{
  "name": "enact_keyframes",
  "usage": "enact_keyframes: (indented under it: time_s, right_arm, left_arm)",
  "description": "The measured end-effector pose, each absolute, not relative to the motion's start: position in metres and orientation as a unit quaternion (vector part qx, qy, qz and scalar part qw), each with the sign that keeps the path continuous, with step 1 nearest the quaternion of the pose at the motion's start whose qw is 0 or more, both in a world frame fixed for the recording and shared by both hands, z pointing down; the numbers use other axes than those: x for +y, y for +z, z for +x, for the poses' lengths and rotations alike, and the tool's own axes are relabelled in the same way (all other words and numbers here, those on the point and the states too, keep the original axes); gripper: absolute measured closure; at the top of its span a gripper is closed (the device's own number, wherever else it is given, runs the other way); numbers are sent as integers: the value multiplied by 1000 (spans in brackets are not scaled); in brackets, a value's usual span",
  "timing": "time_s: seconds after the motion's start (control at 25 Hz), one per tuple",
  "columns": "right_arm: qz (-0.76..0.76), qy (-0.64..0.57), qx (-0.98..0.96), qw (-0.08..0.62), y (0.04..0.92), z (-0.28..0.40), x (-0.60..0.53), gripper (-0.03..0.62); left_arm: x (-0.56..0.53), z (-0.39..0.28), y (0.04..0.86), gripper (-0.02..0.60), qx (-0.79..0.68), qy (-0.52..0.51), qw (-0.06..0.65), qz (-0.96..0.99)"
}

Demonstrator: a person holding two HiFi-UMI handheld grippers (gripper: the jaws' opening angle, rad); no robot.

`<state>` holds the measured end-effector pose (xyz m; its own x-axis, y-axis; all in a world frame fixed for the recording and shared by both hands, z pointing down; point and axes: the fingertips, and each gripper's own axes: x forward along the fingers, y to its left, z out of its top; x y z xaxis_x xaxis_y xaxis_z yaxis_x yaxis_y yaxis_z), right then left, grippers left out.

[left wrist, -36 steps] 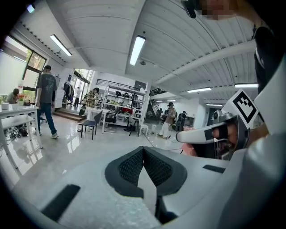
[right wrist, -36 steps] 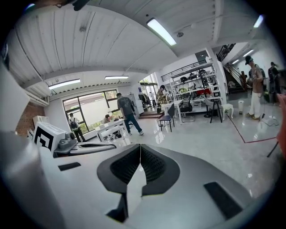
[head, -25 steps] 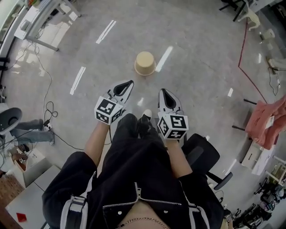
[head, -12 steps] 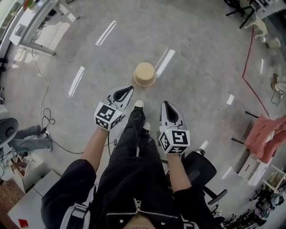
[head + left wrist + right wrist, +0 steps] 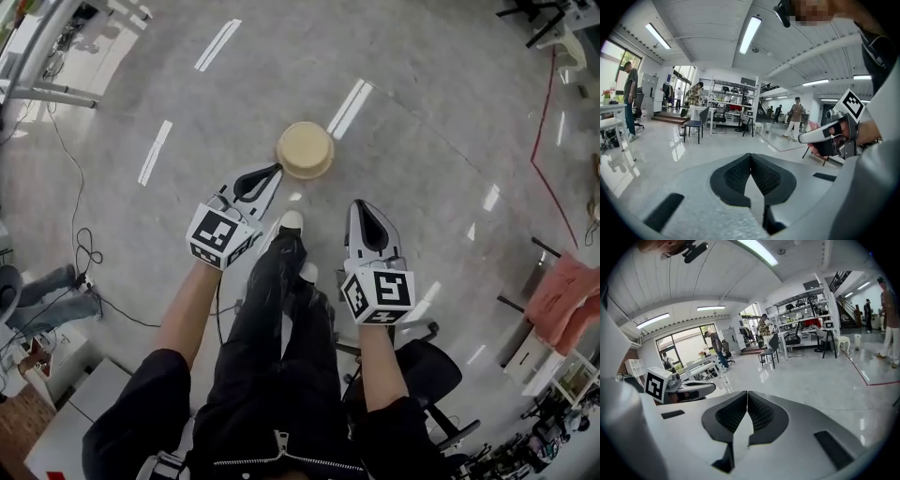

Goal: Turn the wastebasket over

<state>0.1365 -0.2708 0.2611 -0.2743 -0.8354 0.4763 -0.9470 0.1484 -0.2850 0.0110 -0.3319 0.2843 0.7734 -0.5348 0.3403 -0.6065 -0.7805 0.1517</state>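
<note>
Left arm: the forearm is stretched forward past the knee, and the left hand-held gripper (image 5: 273, 171) is aimed ahead and slightly inward.
Right arm: the forearm is held forward beside the right leg, and the right hand-held gripper (image 5: 359, 204) is pointed straight ahead, its tip nearer the body than the left one's.
Left jaws: they are seen pressed together in the left gripper view, with nothing between them.
Right jaws: they are likewise closed on nothing in the right gripper view.
Wastebasket (image 5: 305, 150): a beige round one is seen standing on the floor (image 5: 422, 112) ahead of the shoe (image 5: 292, 221), just beyond the left tip in the head view. Contact cannot be told.
Head view only: the wastebasket, the legs and an office chair (image 5: 427, 361) behind the person are shown.
Gripper views only: the hall is shown level, with a bench (image 5: 701, 364), chairs, shelves and standing people. Each hand-held gripper is caught in the other's view. The wastebasket is shown in neither.
</note>
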Motion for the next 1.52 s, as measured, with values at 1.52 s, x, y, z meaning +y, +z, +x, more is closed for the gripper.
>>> enact_keyframes:
  time_s: [1.52]
  right_arm:
    - [538, 123, -826, 116, 657, 134, -382, 582]
  left_arm:
    - [-410, -28, 706, 575, -356, 127, 45, 925]
